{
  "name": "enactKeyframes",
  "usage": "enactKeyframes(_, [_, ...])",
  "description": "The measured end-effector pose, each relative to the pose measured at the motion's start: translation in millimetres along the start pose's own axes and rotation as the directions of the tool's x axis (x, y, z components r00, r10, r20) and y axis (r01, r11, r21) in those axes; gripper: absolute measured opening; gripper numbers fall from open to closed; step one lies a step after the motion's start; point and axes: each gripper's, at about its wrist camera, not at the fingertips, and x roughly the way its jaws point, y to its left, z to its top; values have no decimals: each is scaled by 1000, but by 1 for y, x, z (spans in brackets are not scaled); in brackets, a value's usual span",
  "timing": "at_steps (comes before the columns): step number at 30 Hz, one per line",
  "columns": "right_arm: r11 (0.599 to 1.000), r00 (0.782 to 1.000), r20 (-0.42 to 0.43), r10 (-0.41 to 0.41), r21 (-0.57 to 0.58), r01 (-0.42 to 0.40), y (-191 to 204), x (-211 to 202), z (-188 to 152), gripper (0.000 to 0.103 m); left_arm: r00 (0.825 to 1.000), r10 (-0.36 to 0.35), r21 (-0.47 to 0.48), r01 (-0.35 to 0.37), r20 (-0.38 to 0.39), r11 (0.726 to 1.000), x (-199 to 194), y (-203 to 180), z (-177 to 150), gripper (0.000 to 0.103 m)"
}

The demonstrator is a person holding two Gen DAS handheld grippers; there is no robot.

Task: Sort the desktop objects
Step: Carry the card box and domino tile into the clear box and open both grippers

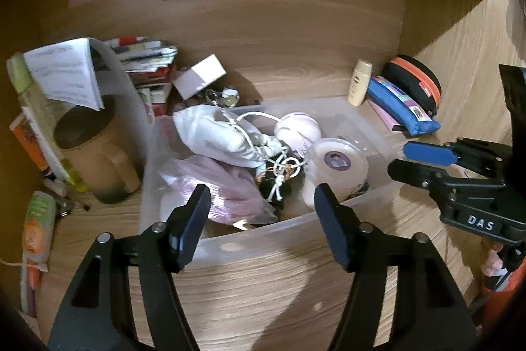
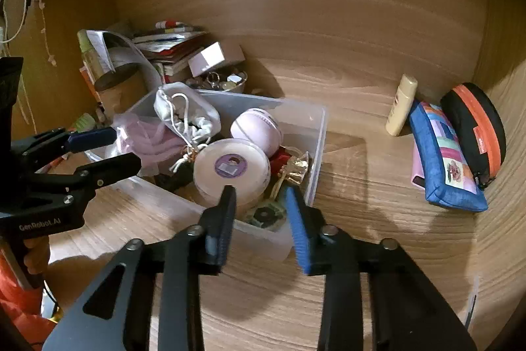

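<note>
Clear plastic bin (image 1: 358, 213) of small items sits just ahead of both grippers. Left gripper (image 1: 263, 203) hangs over its near wall, jaws parted and empty. Right gripper (image 2: 259, 203) hovers at the near corner, narrowly open, nearest the tape roll (image 2: 231, 168).

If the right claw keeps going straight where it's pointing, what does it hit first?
Probably the near wall of the clear plastic bin, just ahead between the right claw's open jaws; depth is uncertain.
</note>
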Motion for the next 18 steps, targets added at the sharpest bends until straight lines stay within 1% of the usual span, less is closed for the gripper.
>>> enactKeyframes(4, [1000, 1000, 22, -3, -11, 3, 7, -9, 0, 41, 1000, 24, -13, -24, 19, 1000, -8, 5, -2, 68])
enactKeyframes(6, [1000, 999, 34, -9, -16, 10, 10, -14, 0, 47, 999, 43, -22, -42, 24, 999, -11, 7, -3, 71])
enactKeyframes(8, [1000, 998, 56, -17, -19, 18, 13, -19, -1, 59, 998, 61, -35, -60, 33, 998, -14, 10, -5, 76])
enactKeyframes(11, [999, 996, 83, -28, -26, 30, 18, -27, -2, 67, 996, 80, -48, -77, 45, 996, -18, 13, -7, 78])
enactKeyframes(12, [999, 996, 89, -29, -28, 32, 20, -29, -2, 68, 995, 84, -50, -81, 48, 995, -20, 14, -8, 80])
enactKeyframes(14, [999, 995, 96, -34, -31, 37, 22, -32, -3, 77, 994, 95, -57, -92, 49, 994, -22, 16, -9, 96])
enactKeyframes(16, [999, 994, 98, -40, -30, 43, 24, -34, -4, 83, 991, 115, -75, -110, 64, 991, -24, 17, -11, 98])
enactKeyframes(18, [998, 995, 94, -44, -34, 48, 27, -34, -6, 84, 991, 122, -84, -116, 60, 990, -26, 19, -12, 99])
